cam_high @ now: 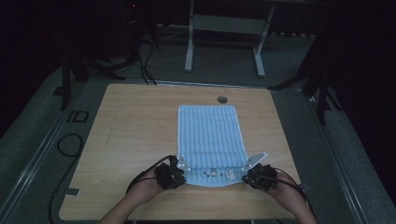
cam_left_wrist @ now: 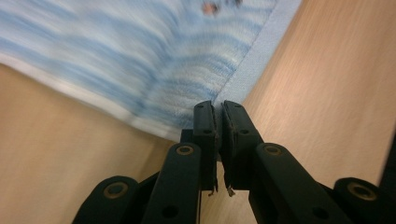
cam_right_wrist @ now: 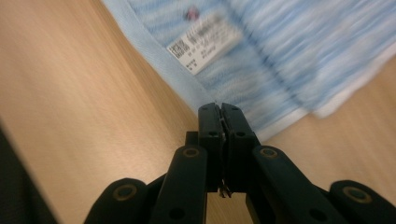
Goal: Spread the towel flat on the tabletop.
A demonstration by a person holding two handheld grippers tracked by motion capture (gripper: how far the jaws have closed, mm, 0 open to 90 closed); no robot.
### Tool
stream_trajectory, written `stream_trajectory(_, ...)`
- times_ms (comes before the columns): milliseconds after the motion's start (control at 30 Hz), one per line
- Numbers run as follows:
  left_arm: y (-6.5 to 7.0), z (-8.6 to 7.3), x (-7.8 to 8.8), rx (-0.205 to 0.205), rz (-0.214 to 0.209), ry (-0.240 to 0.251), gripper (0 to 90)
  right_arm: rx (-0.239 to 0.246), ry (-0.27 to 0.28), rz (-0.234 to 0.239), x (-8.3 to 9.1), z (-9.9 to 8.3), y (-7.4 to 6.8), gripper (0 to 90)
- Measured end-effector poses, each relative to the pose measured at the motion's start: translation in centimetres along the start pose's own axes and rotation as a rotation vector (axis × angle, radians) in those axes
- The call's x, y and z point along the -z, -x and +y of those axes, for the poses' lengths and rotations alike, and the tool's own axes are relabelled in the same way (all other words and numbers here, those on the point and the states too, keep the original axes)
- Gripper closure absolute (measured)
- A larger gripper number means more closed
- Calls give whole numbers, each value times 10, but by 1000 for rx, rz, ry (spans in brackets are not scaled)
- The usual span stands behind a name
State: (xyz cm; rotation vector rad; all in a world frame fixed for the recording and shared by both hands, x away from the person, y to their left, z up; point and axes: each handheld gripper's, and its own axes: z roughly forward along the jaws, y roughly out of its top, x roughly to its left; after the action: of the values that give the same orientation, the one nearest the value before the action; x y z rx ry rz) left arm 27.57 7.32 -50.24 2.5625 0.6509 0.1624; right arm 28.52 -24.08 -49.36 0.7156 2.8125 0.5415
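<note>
A light blue striped towel (cam_high: 211,140) lies flat on the wooden table (cam_high: 130,130), long side running away from me. My left gripper (cam_high: 181,169) is shut on the towel's near left corner (cam_left_wrist: 205,95), its black jaws pinching the hem. My right gripper (cam_high: 246,173) is shut on the near right corner (cam_right_wrist: 219,100) in the same way. A white care label (cam_right_wrist: 205,46) sits on the towel near the right gripper, with a small dark mark (cam_right_wrist: 190,14) beside it. A hand holds each gripper at the table's near edge.
A round cable hole (cam_high: 222,99) sits in the table just beyond the towel's far edge. A white table frame (cam_high: 224,37) stands on the floor behind. Black cables (cam_high: 70,144) lie on the floor to the left. Bare wood flanks the towel on both sides.
</note>
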Motion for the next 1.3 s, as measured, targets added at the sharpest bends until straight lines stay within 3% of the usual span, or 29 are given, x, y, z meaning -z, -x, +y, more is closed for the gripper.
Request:
stream_trajectory(67, 1, 1, 7, -4, -6, 11, 843, 3, 15, -6, 8, 0, 0, 875)
stream_trajectory(100, 6, 3, 21, -9, 9, 25, 843, 2, 26, -9, 15, 1, -1, 875)
stream_trajectory(133, 7, 2, 26, -3, 0, 30, 841, 14, 40, -5, 28, 0, -5, 875)
stream_trajectory(200, 13, -1, 33, 3, -4, 46, 841, 29, 38, 5, 35, -1, -12, 875)
stream_trajectory(267, 18, -4, 39, 9, -44, 54, 840, 46, 42, 4, 42, -4, -18, 875)
stream_trajectory(300, 18, -4, 39, 9, -44, 54, 839, 46, 42, 4, 42, -4, -18, 875)
stream_trajectory(367, 33, -9, 45, -14, -74, 52, 837, 57, 49, 15, 51, -11, -29, 875)
stream_trajectory(400, 43, -12, 46, -37, -108, 42, 832, 50, 46, 46, 54, -17, -36, 875)
stream_trajectory(433, 43, -12, 46, -37, -108, 42, 832, 50, 46, 46, 54, -17, -36, 875)
stream_trajectory(467, 54, -17, 44, -45, -174, 38, 826, 55, 28, 73, 51, -26, -44, 873)
stream_trajectory(567, 62, -23, 40, -48, -204, 25, 810, 38, 8, 110, 46, -36, -51, 866)
stream_trajectory(600, 66, -28, 34, -39, -248, 10, 789, 17, -4, 137, 41, -45, -56, 819)
stream_trajectory(633, 66, -28, 34, -39, -248, 10, 762, 17, -4, 137, 41, -45, -56, 819)
stream_trajectory(667, 65, -32, 29, -25, -283, -5, 676, -7, -6, 153, 38, -51, -57, 774)
stream_trajectory(733, 63, -33, 29, -17, -278, -3, 638, -16, -5, 160, 37, -53, -56, 745)
stream_trajectory(833, 57, -33, 31, -8, -229, 14, 568, -27, 5, 148, 39, -54, -53, 699)
stream_trajectory(867, 52, -31, 31, -4, -182, 24, 565, -27, 19, 133, 40, -52, -49, 698)
stream_trajectory(900, 52, -31, 31, -4, -182, 24, 560, -27, 19, 133, 40, -52, -49, 698)
stream_trajectory(933, 47, -28, 27, -12, -144, 16, 546, -20, 35, 120, 38, -48, -44, 719)
stream_trajectory(1000, 44, -27, 24, -19, -122, 18, 559, -15, 45, 114, 31, -43, -38, 758)
stream_trajectory(1067, 38, -24, 14, -2, -131, 18, 559, -16, 49, 110, 28, -41, -35, 759)
stream_trajectory(1133, 35, -22, 7, -17, -119, 20, 558, -25, 50, 112, 21, -36, -30, 770)
stream_trajectory(1200, 26, -18, -8, -13, -109, -1, 557, -37, 68, 110, 4, -23, -15, 770)
stream_trajectory(1267, 26, -18, -8, -13, -109, -1, 556, -38, 59, 92, -2, -20, -11, 770)
stream_trajectory(1300, 20, -15, -16, -3, -104, -17, 556, -38, 59, 92, -2, -20, -11, 769)
